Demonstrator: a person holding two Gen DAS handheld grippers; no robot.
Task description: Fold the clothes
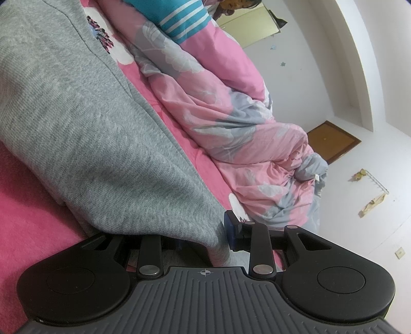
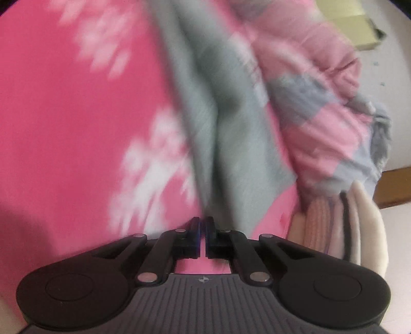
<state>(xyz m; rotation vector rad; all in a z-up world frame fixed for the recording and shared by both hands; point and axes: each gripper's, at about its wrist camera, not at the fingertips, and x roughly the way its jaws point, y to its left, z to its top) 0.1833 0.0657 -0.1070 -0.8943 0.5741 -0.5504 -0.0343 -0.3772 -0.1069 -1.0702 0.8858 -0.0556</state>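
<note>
1. Sweater (image 1: pixel 84 123), grey knit, is lying across the pink bed (image 1: pixel 30 218), its near edge draping over the left claw (image 1: pixel 203 236).
2. Knit is covering the left claw's left finger, while the right finger (image 1: pixel 232 231), with its blue pad, is showing just beside the fabric's edge; the jaws are standing apart with cloth bunched in the gap, and I cannot tell whether they are actually pinching it.
3. Right claw (image 2: pixel 203 231) is sitting with its jaws together, only a thin slit between them, and a fold of the sweater (image 2: pixel 226 128) is running straight down into their tips, so it is clamping the cloth there.
4. Right wrist view is blurring heavily, so finer detail of the grip is hard to make out.
5. Sweater in that view is hanging in a long grey strip from the top of the frame down to the claw, over the pink sheet (image 2: pixel 64 115) with its white flower print.
6. Quilt (image 1: pixel 231 123), pink with grey flowers, is lying crumpled along the far side of the bed, just beside the sweater.
7. Teal garment (image 1: pixel 179 20) with white stripes is resting on the quilt's far end.
8. Folded clothes (image 2: pixel 334 221), cream and pale pink, are stacking up near the right claw.
9. Wooden door (image 1: pixel 334 141) is showing in the white wall behind the quilt.
</note>
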